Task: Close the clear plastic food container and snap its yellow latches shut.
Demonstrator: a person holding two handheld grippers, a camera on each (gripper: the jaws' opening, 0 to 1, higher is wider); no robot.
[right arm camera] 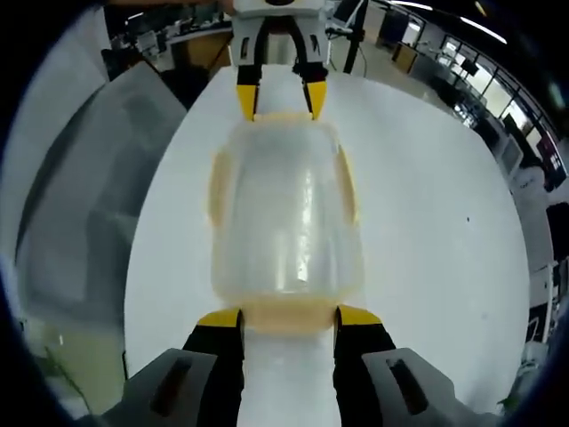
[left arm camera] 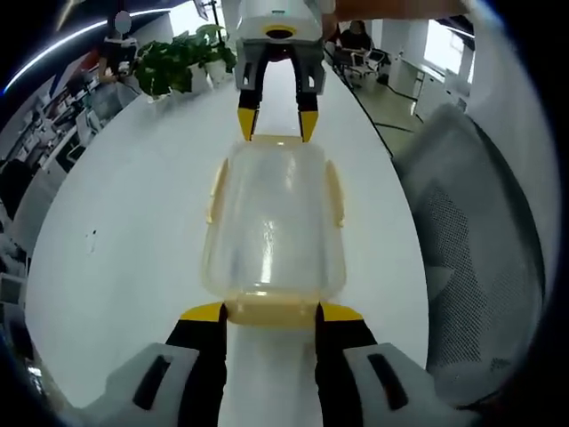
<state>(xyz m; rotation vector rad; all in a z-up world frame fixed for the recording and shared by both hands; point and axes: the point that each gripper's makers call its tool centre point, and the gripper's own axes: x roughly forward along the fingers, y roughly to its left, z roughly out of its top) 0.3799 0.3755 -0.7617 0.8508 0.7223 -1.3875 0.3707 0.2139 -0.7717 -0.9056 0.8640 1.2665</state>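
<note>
The clear plastic container (left arm camera: pixel 271 222) (right arm camera: pixel 284 213) lies lengthwise on the white table (left arm camera: pixel 124 231) (right arm camera: pixel 427 205) with its lid on. A yellow latch sits on each long side (left arm camera: pixel 216 189) (right arm camera: pixel 348 182). My left gripper (left arm camera: pixel 273 313) is open, and its yellow-tipped jaws flank the near end latch (left arm camera: pixel 271 311). In that view my right gripper (left arm camera: pixel 277 124) comes in from the far end, open, with its tips on either side of the far end latch (left arm camera: pixel 278 140). The right gripper view mirrors this: my right gripper (right arm camera: pixel 289 318) stands open around its near end latch (right arm camera: pixel 289 316), with my left gripper (right arm camera: pixel 278 100) opposite.
A grey mesh chair (left arm camera: pixel 471 231) (right arm camera: pixel 89 196) stands close to the table's edge on one side. Potted plants (left arm camera: pixel 178 62) sit at the table's far end in the left gripper view. Office desks and seated people are farther back.
</note>
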